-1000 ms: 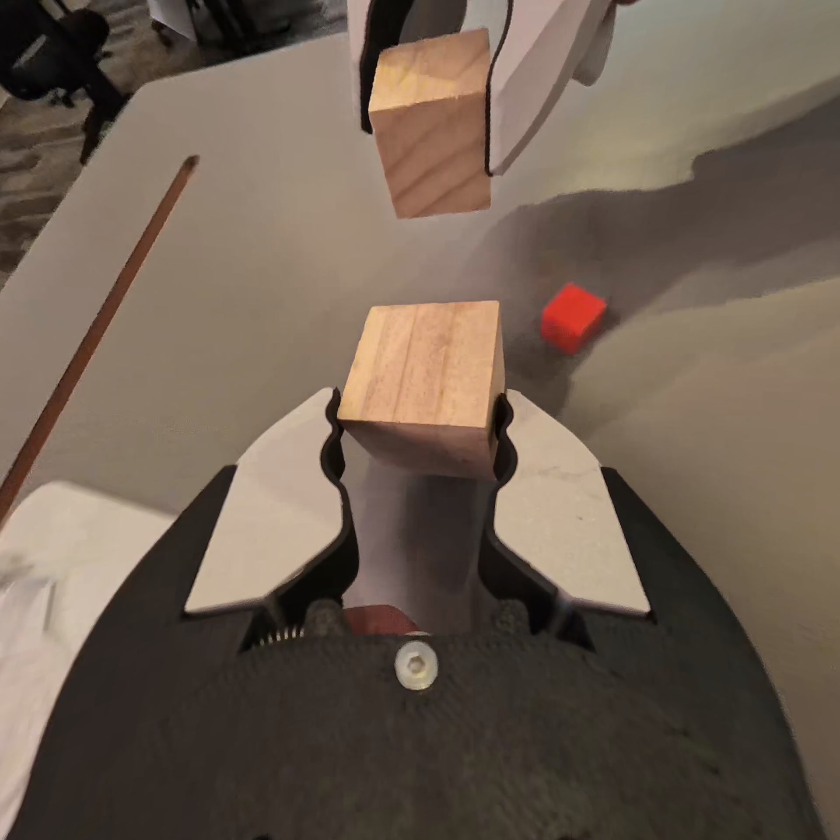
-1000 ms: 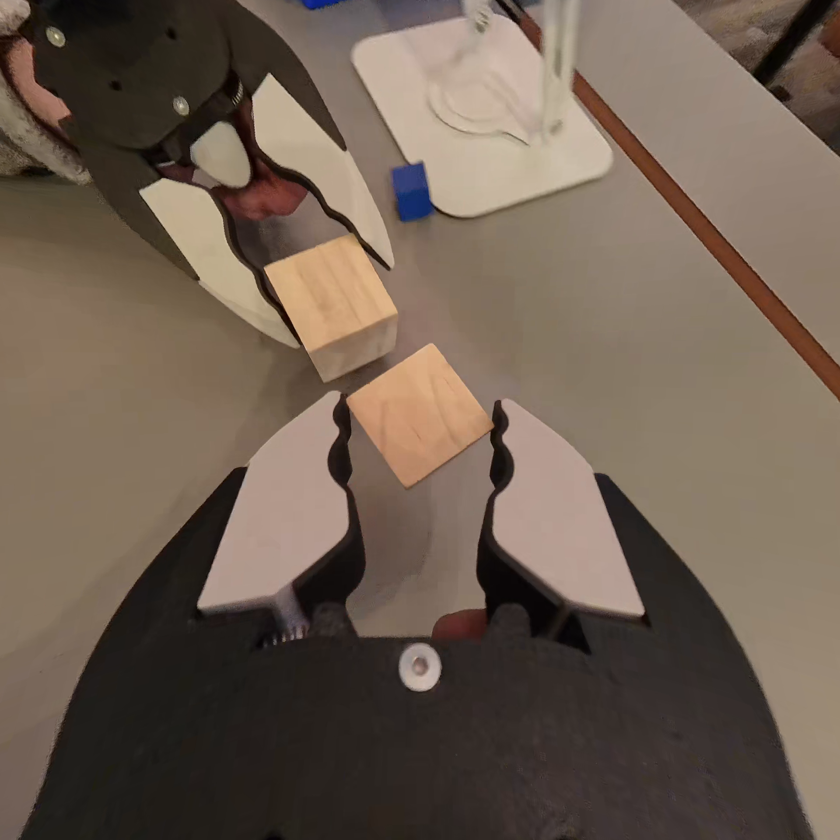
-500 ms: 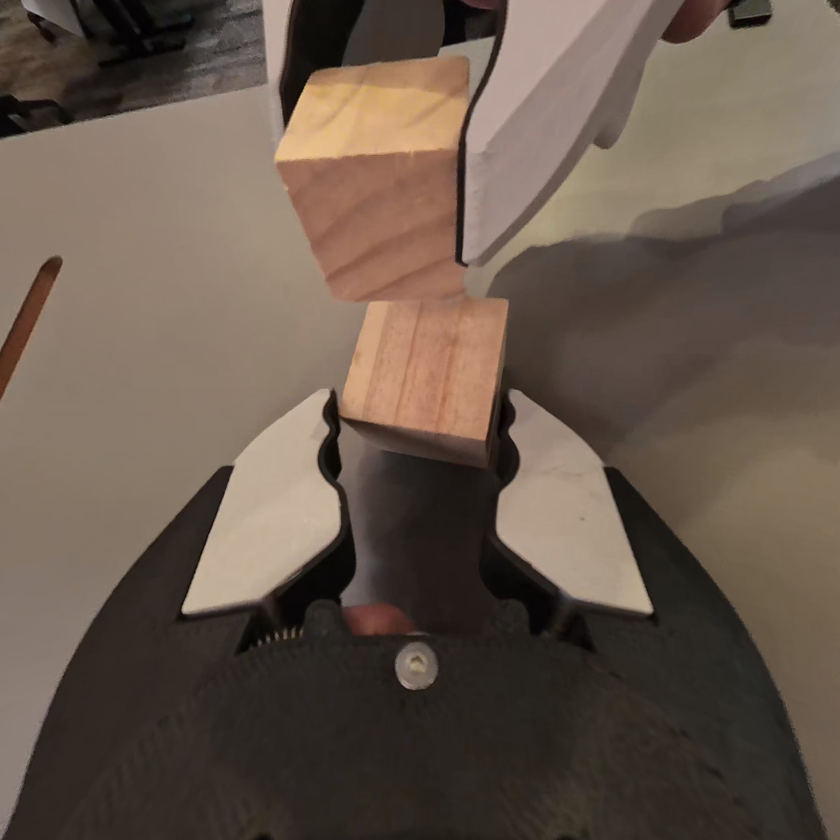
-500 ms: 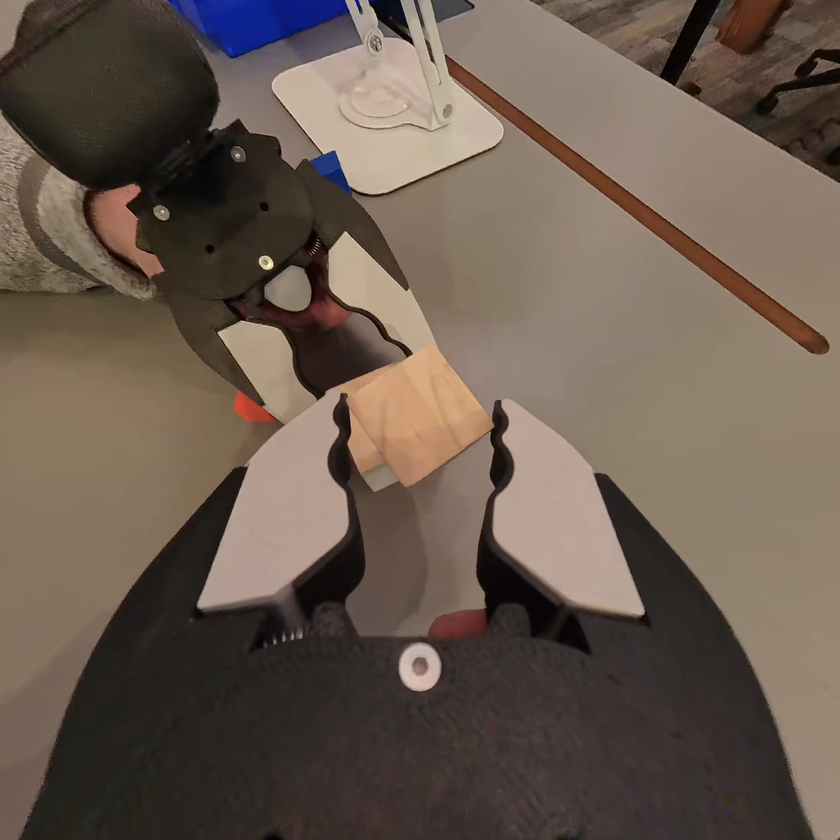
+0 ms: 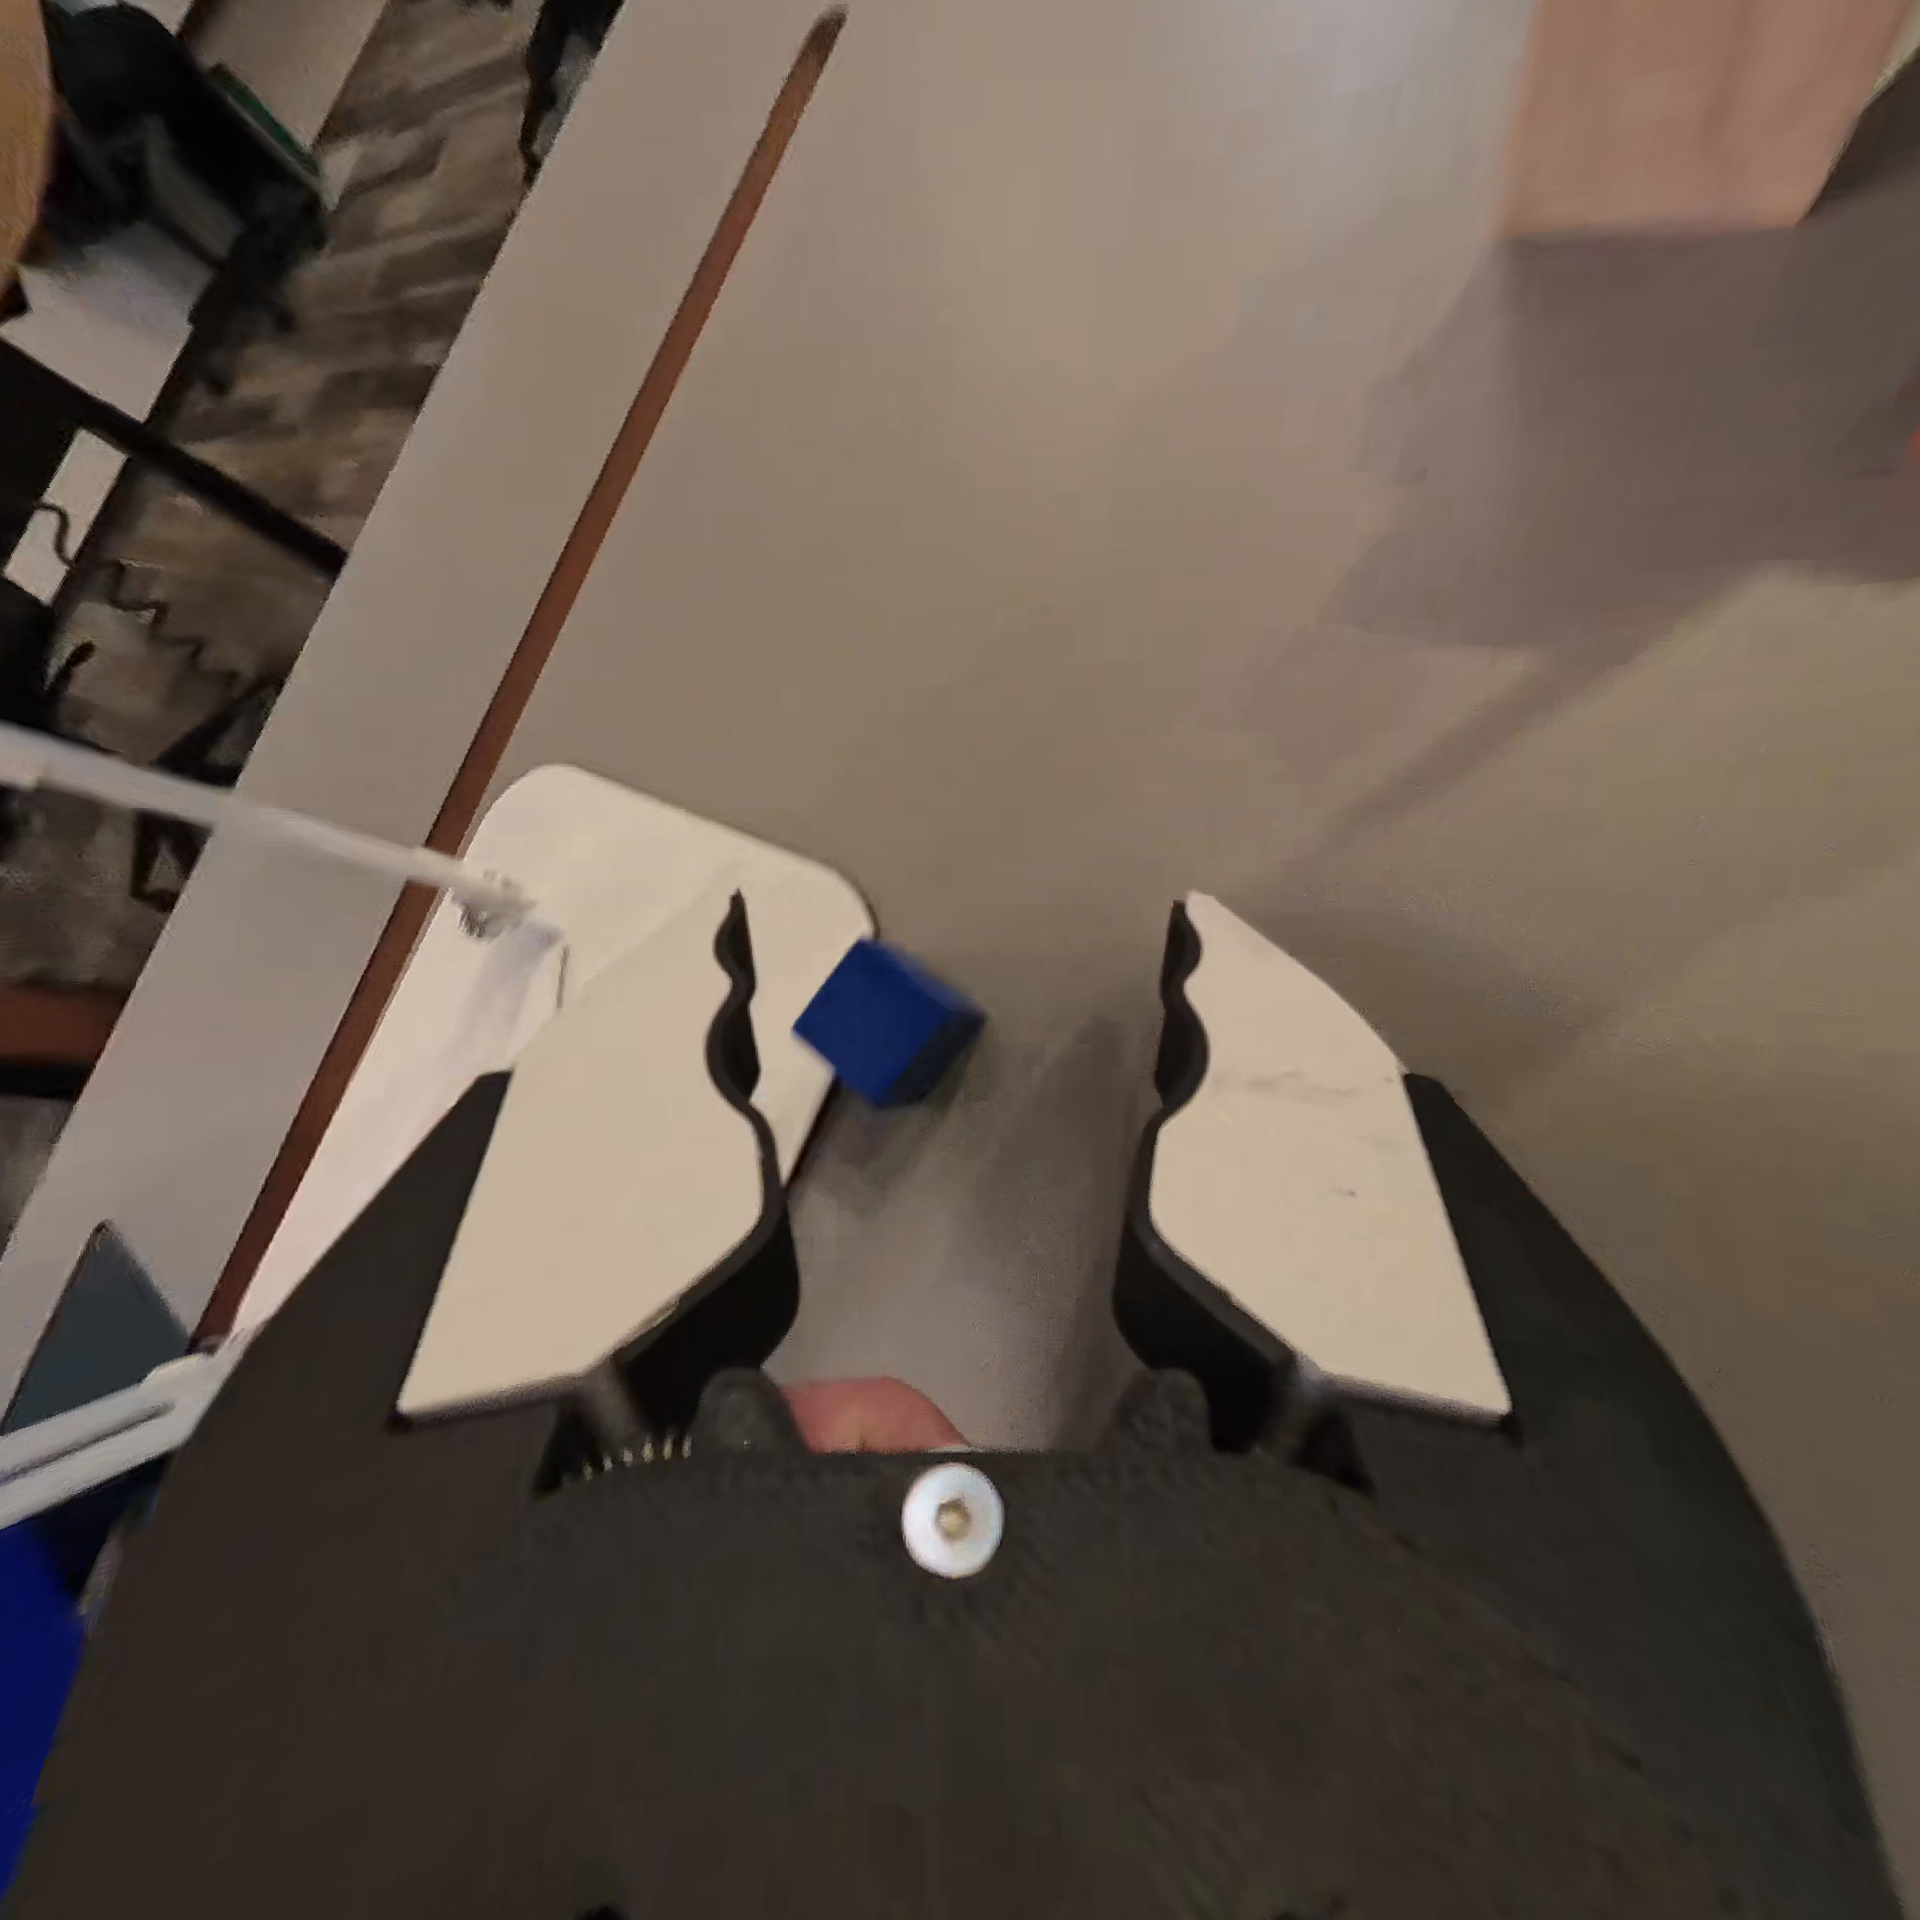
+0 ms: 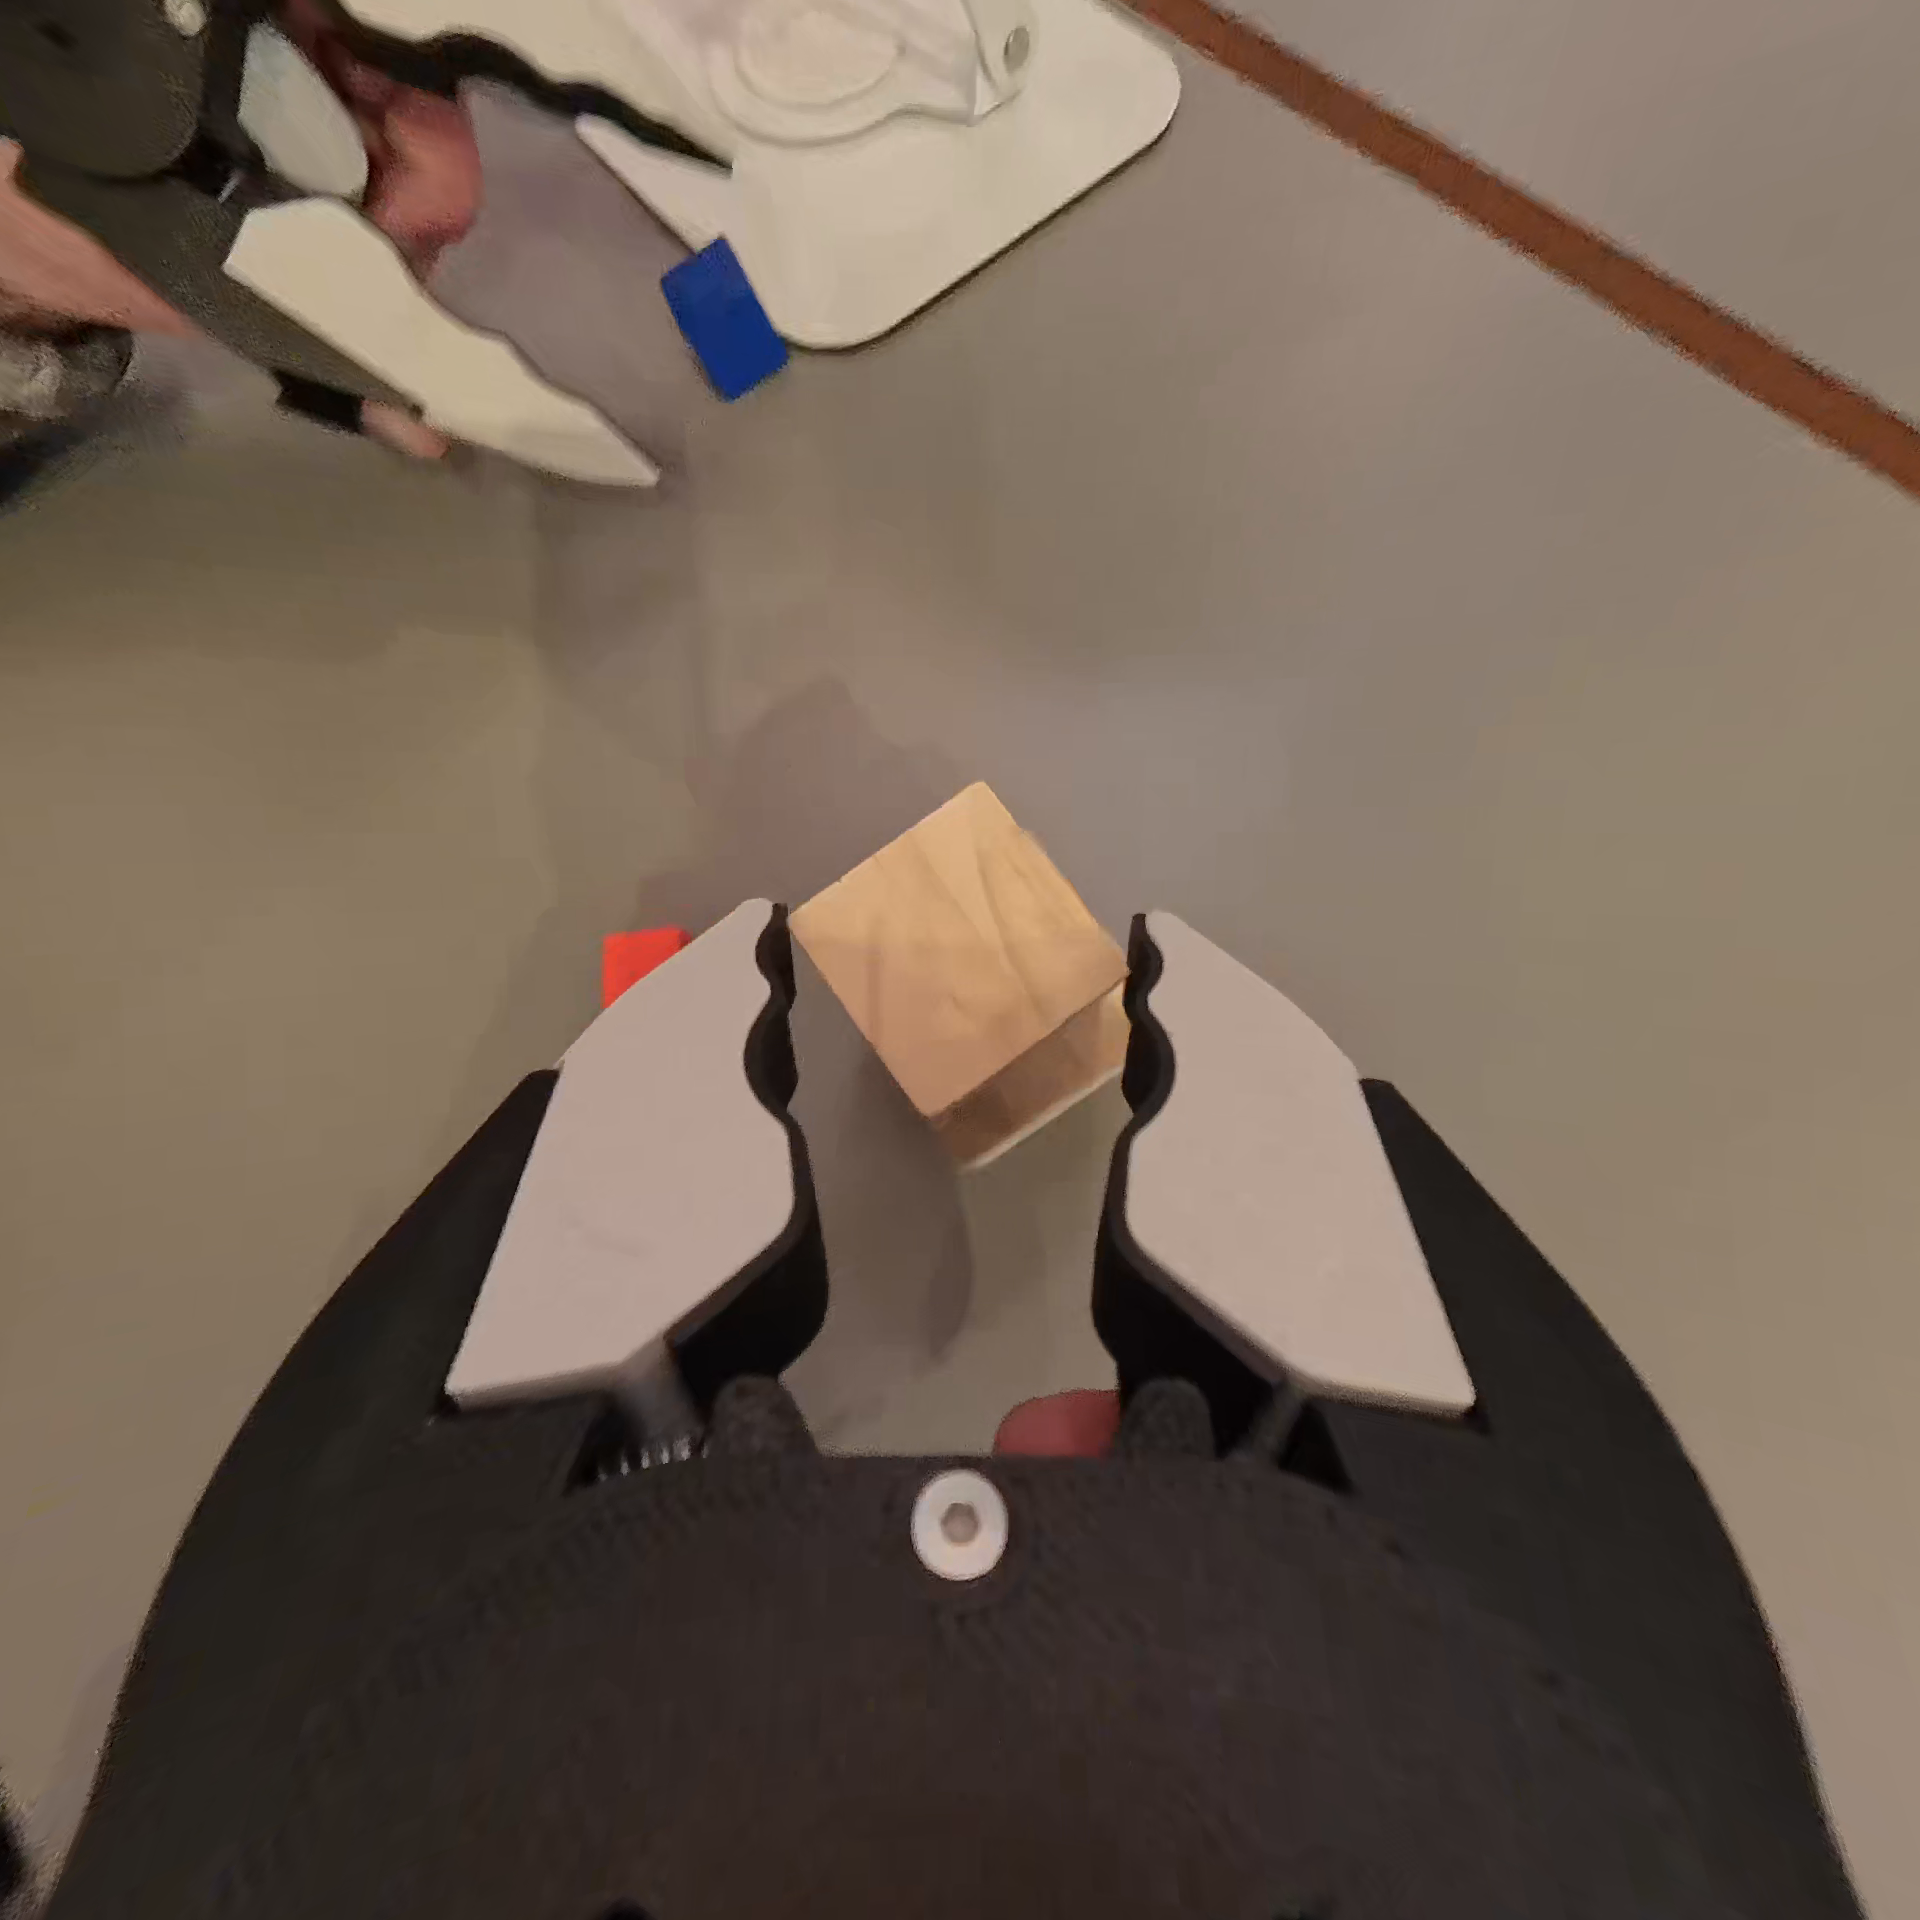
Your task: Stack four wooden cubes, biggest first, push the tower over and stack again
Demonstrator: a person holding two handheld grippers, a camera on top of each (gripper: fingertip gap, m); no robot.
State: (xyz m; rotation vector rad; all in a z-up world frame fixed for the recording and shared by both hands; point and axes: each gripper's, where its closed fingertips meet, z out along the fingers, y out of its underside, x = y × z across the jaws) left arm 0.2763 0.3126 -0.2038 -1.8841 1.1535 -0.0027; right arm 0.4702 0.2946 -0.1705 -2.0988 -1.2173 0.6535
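- Pale wood: I count two natural wooden cubes, stacked, with the upper cube (image 6: 956, 951) sitting twisted on the lower cube (image 6: 1049, 1101), of which only a sliver shows beneath it on the grey table (image 6: 1351, 644).
- My right gripper (image 6: 956, 961) has its jaws set about as wide as that upper cube, one finger at each side; I cannot tell whether the pads press the wood or merely flank it.
- One red cube (image 6: 639, 956) peeks out just behind my right gripper's left finger, mostly hidden.
- One blue cube (image 6: 724, 317) lies on the table touching or just beside the edge of the white base plate (image 6: 987, 208); I cannot tell which.
- My left gripper (image 5: 956, 971) is spread wide with nothing between its fingers; the blue cube (image 5: 888, 1023) shows beyond them, nearer the left finger, at the corner of the white base plate (image 5: 623, 862).
- In the right wrist view the left gripper (image 6: 634, 312) hangs at the upper left, well apart from the stack, close to the blue cube.
- One brown strip (image 5: 644, 436) runs along the table in both views.
- At the top right of the left wrist view, a blurred pale wooden shape (image 5: 1683, 114) shows; I cannot tell which cube it is.
- That makes four cubes in all: two wooden, one red, one blue.
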